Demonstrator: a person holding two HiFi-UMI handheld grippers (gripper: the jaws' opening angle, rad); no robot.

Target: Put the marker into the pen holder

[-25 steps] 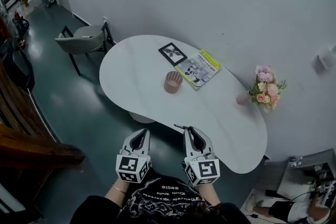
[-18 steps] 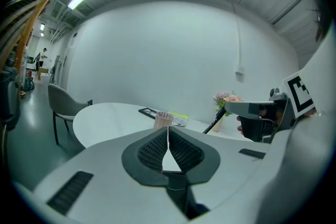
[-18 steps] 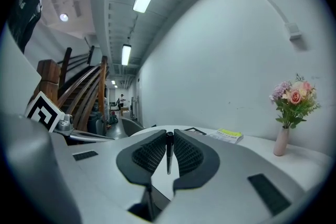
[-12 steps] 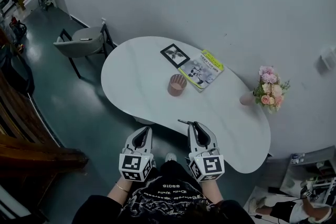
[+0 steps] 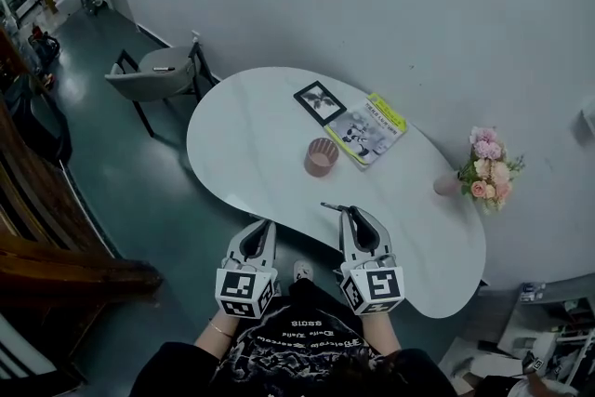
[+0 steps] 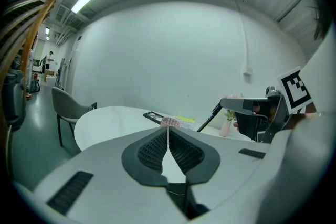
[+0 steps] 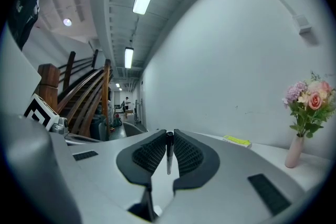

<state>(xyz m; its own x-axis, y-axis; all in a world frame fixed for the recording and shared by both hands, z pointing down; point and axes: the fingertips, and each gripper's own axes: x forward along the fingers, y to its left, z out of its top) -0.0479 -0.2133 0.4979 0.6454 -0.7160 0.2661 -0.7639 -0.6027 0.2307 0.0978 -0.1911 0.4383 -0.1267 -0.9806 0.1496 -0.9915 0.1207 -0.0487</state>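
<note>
The pink pen holder (image 5: 321,157) stands upright near the middle of the white table (image 5: 237,139), mouth up; what lies inside it I cannot tell. The marker (image 5: 331,207) is not in it. A small pink vase (image 5: 446,186) at the table's far right end holds a bunch of pink and lilac flowers (image 5: 489,170). Beyond the pen holder lie a black picture frame (image 5: 319,102) and, just beside it, a magazine (image 5: 373,129) with a yellow-green strip.

The right gripper (image 5: 351,213) pinches the black marker crosswise between its ribbed pads. Its jaws are only narrowly apart, and the pen sticks out to the left over the near edge of the table. The left gripper (image 5: 263,228) has its jaws pressed together with nothing between them, and it hangs off the table, above the dark floor.

Against a second ago, both grippers have come forward toward the table. The marker, then at the rim, now lies over the tabletop and nearer the pen holder, though still apart from it. The grip on the marker is unchanged. The grey chair (image 5: 149,81) and the table sit further right in the head view.
</note>
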